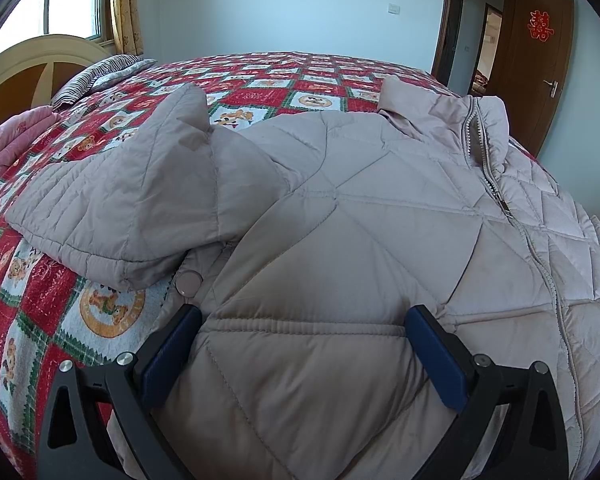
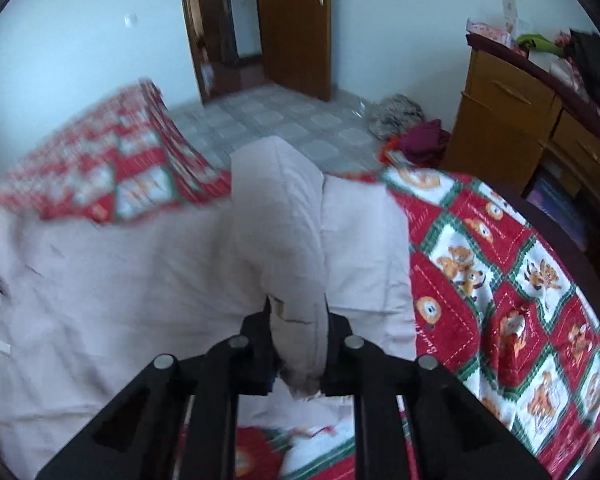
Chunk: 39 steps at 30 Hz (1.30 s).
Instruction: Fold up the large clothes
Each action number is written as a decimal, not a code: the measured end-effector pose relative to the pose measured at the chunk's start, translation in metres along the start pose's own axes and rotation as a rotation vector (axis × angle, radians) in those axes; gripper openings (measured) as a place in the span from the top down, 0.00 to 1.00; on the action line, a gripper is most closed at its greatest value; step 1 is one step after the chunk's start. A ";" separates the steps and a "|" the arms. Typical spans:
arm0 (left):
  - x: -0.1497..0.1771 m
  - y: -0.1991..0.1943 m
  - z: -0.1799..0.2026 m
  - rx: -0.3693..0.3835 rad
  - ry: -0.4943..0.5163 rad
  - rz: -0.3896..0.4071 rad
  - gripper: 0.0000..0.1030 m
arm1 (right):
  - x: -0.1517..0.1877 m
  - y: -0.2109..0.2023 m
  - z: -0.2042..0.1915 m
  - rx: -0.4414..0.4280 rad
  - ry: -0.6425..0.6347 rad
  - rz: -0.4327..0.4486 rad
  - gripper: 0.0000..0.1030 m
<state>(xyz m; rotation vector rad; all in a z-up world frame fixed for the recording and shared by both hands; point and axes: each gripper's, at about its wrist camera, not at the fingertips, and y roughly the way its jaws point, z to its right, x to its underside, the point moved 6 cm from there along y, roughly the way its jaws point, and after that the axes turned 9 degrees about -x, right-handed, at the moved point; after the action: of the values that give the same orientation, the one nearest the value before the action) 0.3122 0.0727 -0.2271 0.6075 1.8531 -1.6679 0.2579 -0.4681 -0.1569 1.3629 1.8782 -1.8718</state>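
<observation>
Hovering over the jacket (image 1: 340, 208) spread on the bed (image 1: 40, 300), your left gripper (image 1: 300, 344) gapes wide, ready to pin the body. Your right gripper (image 2: 298, 344), at six o'clock, pinches the sleeve (image 2: 284, 216), raised for folding inward.

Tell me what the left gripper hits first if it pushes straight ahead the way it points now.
Most likely the quilted jacket: the open left gripper already straddles its padded front, so the fabric fills the line ahead. Depth is uncertain.

The left gripper (image 1: 302, 328) has black arms, blue rubber pads (image 1: 436, 356) and silver screws (image 1: 481, 359); the right gripper (image 2: 298, 320) looks all black, silver-bolted.
</observation>
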 end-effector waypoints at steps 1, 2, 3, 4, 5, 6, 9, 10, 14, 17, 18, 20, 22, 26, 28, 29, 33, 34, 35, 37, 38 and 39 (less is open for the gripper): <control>0.000 0.000 0.000 0.000 0.000 0.000 0.01 | -0.004 -0.012 -0.014 -0.036 -0.019 0.017 0.83; 0.000 0.000 0.000 -0.001 0.000 0.000 0.01 | -0.007 -0.022 -0.033 -0.064 -0.047 0.030 0.83; 0.000 0.000 0.000 -0.001 0.000 0.000 0.01 | -0.008 -0.032 -0.052 -0.090 -0.077 0.038 0.83; 0.000 0.000 0.000 0.000 0.000 0.000 0.01 | -0.007 -0.041 -0.067 -0.115 -0.099 0.042 0.83; 0.000 0.000 0.000 0.001 -0.001 0.001 0.01 | -0.006 -0.050 -0.098 -0.170 -0.135 0.041 0.83; 0.000 0.000 0.000 0.001 -0.001 0.000 0.01 | -0.002 -0.057 -0.114 -0.204 -0.155 0.037 0.83; 0.000 0.000 0.000 0.007 -0.006 0.003 0.01 | 0.020 -0.057 -0.194 -0.353 -0.227 -0.010 0.83; 0.000 0.000 0.000 0.008 -0.007 0.003 0.01 | 0.030 -0.053 -0.219 -0.408 -0.242 -0.037 0.83; 0.000 -0.002 -0.002 0.025 -0.022 0.009 0.01 | 0.078 -0.025 -0.300 -0.565 -0.308 -0.151 0.83; 0.000 -0.004 -0.006 0.053 -0.047 0.018 0.01 | 0.112 0.010 -0.336 -0.650 -0.294 -0.267 0.83; 0.000 -0.004 -0.007 0.061 -0.056 0.020 0.01 | 0.121 0.016 -0.340 -0.667 -0.285 -0.295 0.83; 0.000 -0.005 -0.008 0.068 -0.063 0.023 0.01 | 0.138 0.035 -0.351 -0.682 -0.279 -0.344 0.83; -0.001 -0.005 -0.008 0.069 -0.064 0.024 0.01 | 0.154 0.056 -0.358 -0.706 -0.274 -0.396 0.83; -0.001 -0.005 -0.008 0.071 -0.065 0.026 0.01 | 0.170 0.076 -0.356 -0.778 -0.214 -0.492 0.72; -0.001 -0.004 -0.008 0.067 -0.062 0.024 0.01 | 0.165 0.074 -0.354 -0.840 -0.169 -0.518 0.55; -0.001 -0.004 -0.008 0.064 -0.059 0.023 0.01 | 0.160 0.067 -0.353 -0.878 -0.142 -0.537 0.35; -0.001 -0.003 -0.007 0.060 -0.055 0.021 0.01 | 0.126 0.030 -0.340 -0.967 -0.107 -0.470 0.16; -0.001 -0.003 -0.007 0.060 -0.055 0.021 0.01 | 0.110 0.014 -0.329 -1.000 -0.104 -0.422 0.16; -0.001 -0.003 -0.007 0.058 -0.054 0.020 0.01 | 0.095 0.001 -0.316 -0.998 -0.105 -0.361 0.16; -0.001 -0.003 -0.007 0.052 -0.049 0.018 0.01 | 0.073 -0.013 -0.290 -0.905 -0.132 -0.232 0.16; -0.001 -0.002 -0.006 0.047 -0.045 0.016 0.01 | 0.057 -0.018 -0.266 -0.762 -0.178 -0.130 0.22; -0.001 -0.002 -0.006 0.038 -0.039 0.015 0.01 | 0.051 -0.018 -0.253 -0.659 -0.206 -0.082 0.29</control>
<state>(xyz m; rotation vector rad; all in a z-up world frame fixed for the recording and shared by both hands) 0.3106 0.0784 -0.2248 0.5992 1.7891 -1.6974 0.3357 -0.2232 -0.1262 0.8503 2.1737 -1.1778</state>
